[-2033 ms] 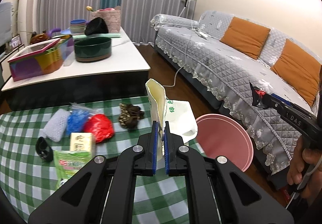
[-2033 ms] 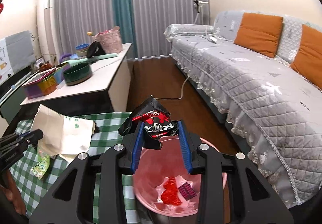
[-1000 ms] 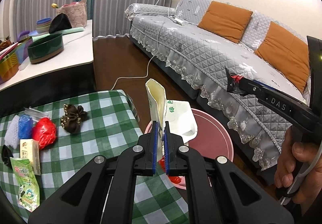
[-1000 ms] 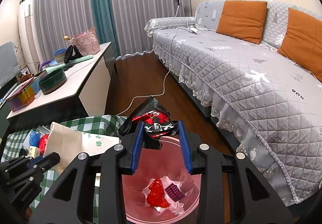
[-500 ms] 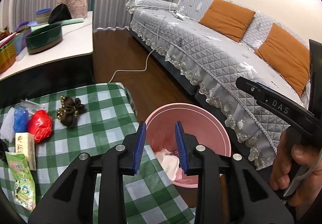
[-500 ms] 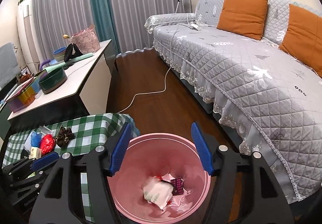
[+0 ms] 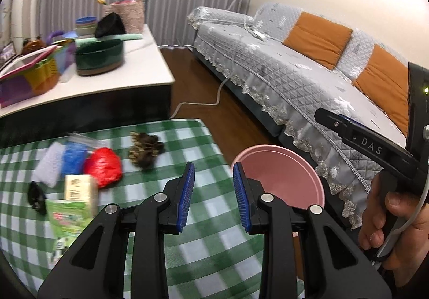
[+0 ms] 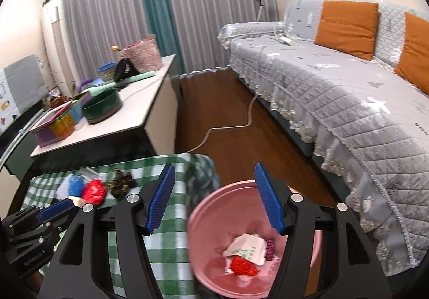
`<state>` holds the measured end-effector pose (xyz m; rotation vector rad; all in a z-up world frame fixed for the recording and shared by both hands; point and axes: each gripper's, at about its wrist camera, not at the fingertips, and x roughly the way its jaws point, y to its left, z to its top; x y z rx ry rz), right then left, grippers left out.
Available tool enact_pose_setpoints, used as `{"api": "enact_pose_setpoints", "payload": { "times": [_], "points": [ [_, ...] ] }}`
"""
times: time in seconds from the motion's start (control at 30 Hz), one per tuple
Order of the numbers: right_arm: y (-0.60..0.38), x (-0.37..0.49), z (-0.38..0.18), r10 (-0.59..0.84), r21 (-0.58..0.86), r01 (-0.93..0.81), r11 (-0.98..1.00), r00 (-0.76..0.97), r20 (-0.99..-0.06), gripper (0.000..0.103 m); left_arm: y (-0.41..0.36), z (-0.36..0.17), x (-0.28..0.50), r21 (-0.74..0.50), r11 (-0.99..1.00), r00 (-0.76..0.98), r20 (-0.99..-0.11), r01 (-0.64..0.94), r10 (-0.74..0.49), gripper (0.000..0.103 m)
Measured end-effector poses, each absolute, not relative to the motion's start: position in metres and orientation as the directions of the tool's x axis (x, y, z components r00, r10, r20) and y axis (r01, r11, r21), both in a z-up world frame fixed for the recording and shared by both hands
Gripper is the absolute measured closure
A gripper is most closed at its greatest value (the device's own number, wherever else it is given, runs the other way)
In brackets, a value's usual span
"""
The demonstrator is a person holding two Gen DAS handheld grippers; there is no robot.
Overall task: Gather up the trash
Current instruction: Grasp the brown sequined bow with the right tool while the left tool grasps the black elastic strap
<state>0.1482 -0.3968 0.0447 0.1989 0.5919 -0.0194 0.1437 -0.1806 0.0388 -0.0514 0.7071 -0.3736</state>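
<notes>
Trash (image 8: 245, 254): roughly three pieces in one pink bin (image 8: 211, 221).

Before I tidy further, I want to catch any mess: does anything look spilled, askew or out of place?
Nothing looks spilled. The discarded wrappers lie inside the pink bin, none on the wooden floor. The only loose clutter is the small items bunched on the green checked tablecloth.

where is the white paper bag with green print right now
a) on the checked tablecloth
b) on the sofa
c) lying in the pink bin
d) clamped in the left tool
c: the right wrist view shows the white paper bag lying inside the pink bin on top of a red wrapper, while the left tool stands open with nothing between its pads.
</notes>
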Motion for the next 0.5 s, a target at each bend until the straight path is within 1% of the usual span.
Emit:
{"api": "enact_pose_setpoints", "payload": {
  "times": [0.3,0.43,0.5],
  "points": [
    [-0.337,0.154,0.049,0.143,0.18,-0.055,0.982,0.838,-0.526,0.052,-0.105,0.052,0.135,-0.166,0.961,0.753,-0.597,0.221,-0.277,0.073],
    [-0.317,0.159,0.045,0.174,0.177,-0.091,0.98,0.829,-0.532,0.058,-0.07,0.053,0.132,-0.166,0.971,0.773,-0.588,0.171,-0.237,0.073],
    [-0.307,0.163,0.041,0.186,0.172,-0.109,0.979,0.822,-0.538,0.06,-0.053,0.049,0.131,-0.17,0.975,0.777,-0.591,0.143,-0.217,0.073]
  ]
}}
